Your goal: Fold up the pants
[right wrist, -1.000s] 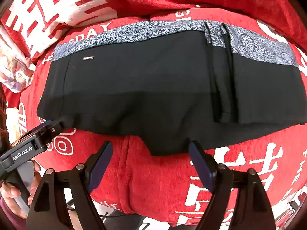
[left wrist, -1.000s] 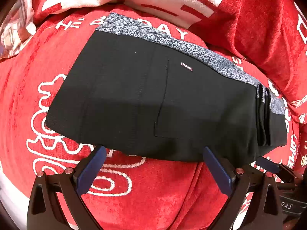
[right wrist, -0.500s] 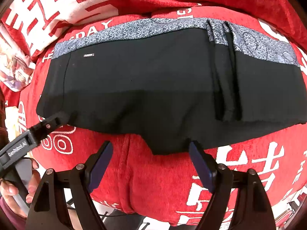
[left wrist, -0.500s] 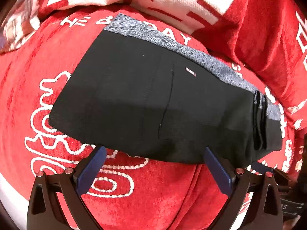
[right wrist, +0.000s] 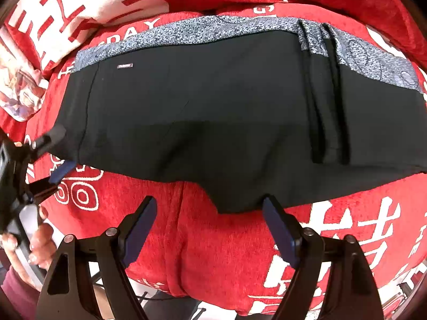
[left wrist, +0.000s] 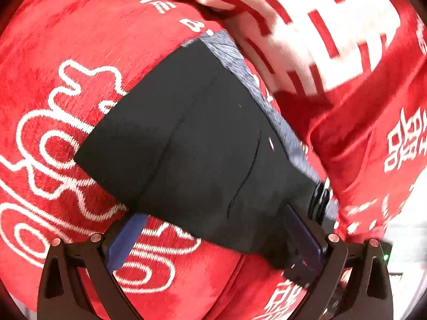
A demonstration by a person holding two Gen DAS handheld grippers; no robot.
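Black pants [right wrist: 213, 112] with a grey patterned waistband [right wrist: 202, 30] lie folded flat on a red cushion [right wrist: 213, 253]. In the left wrist view the pants [left wrist: 192, 144] run diagonally. My left gripper [left wrist: 213, 237] is open, its fingers astride the pants' near edge at their left end. It also shows at the left of the right wrist view [right wrist: 57, 152]. My right gripper [right wrist: 210, 224] is open and empty, just in front of the pants' near edge at a small black flap.
A red and white patterned pillow [left wrist: 307, 26] lies behind the pants. A pale printed cloth [right wrist: 18, 88] sits at the far left. The cushion's front edge drops off near my right gripper, with cables below.
My left gripper has swung in toward the left end of the pants and turned, so the pants now look diagonal and closer. My right gripper has hardly moved.
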